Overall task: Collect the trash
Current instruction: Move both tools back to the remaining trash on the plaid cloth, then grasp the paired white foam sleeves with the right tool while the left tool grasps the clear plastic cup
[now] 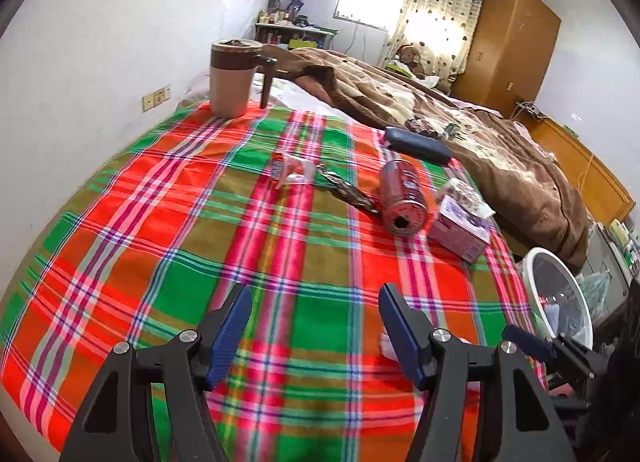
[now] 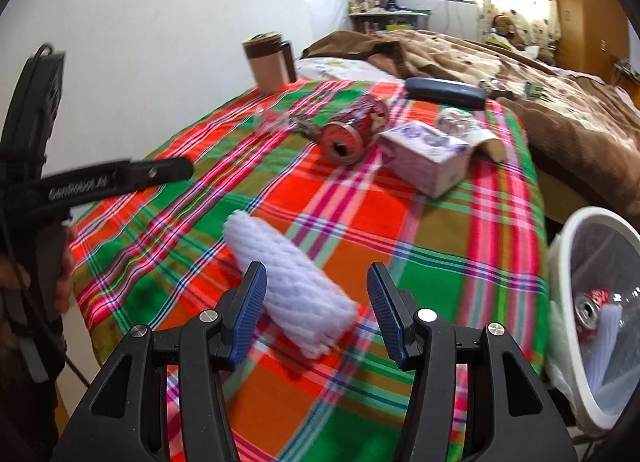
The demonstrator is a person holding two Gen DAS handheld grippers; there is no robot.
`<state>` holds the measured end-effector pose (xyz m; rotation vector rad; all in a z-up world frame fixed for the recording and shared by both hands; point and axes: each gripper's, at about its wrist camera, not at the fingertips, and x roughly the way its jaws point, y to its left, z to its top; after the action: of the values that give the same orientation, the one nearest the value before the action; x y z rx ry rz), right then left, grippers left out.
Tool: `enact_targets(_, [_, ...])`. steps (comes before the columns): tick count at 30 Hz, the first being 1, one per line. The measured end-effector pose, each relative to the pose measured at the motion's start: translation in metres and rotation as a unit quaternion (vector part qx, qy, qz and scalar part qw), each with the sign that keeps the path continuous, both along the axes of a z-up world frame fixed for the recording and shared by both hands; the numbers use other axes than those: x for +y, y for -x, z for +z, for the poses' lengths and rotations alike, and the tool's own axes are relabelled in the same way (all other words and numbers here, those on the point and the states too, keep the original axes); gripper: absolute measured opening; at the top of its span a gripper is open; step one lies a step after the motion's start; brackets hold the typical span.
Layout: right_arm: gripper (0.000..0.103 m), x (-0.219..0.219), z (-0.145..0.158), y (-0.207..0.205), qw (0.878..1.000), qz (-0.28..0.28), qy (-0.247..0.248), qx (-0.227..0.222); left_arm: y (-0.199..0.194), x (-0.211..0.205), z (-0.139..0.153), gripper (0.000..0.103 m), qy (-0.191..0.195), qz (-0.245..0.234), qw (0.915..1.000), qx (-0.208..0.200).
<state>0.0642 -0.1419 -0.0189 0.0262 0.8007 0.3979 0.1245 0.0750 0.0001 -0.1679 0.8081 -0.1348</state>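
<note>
On the plaid bedspread (image 1: 160, 222) lie a crushed red can (image 1: 402, 198), a purple-and-white carton (image 1: 460, 228), a clear wrapper (image 1: 290, 172) and a dark wrapper strip (image 1: 348, 192). My left gripper (image 1: 314, 302) is open and empty above the cloth, well short of them. My right gripper (image 2: 316, 282) is open around the near end of a white foam net sleeve (image 2: 288, 286) lying on the cloth. The can (image 2: 352, 130) and carton (image 2: 424, 156) lie farther back. A white bin (image 2: 592, 302) at the bed's right edge holds a red can.
A beige lidded mug (image 1: 234, 78) stands at the far left of the cloth. A dark blue case (image 1: 416, 144) lies by a brown blanket (image 1: 500, 150). The bin (image 1: 556, 294) shows right of the bed. A wooden wardrobe (image 1: 508, 46) stands behind.
</note>
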Motion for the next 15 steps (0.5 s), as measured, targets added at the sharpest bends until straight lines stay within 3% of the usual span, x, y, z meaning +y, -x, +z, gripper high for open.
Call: enact_targets(15, [0.054, 0.031, -0.014, -0.023, 0.997, 0.050, 0.032, 0.041, -0.052, 0.018, -0.008, 0.066, 0.001, -0.007, 0.9999, 0.012])
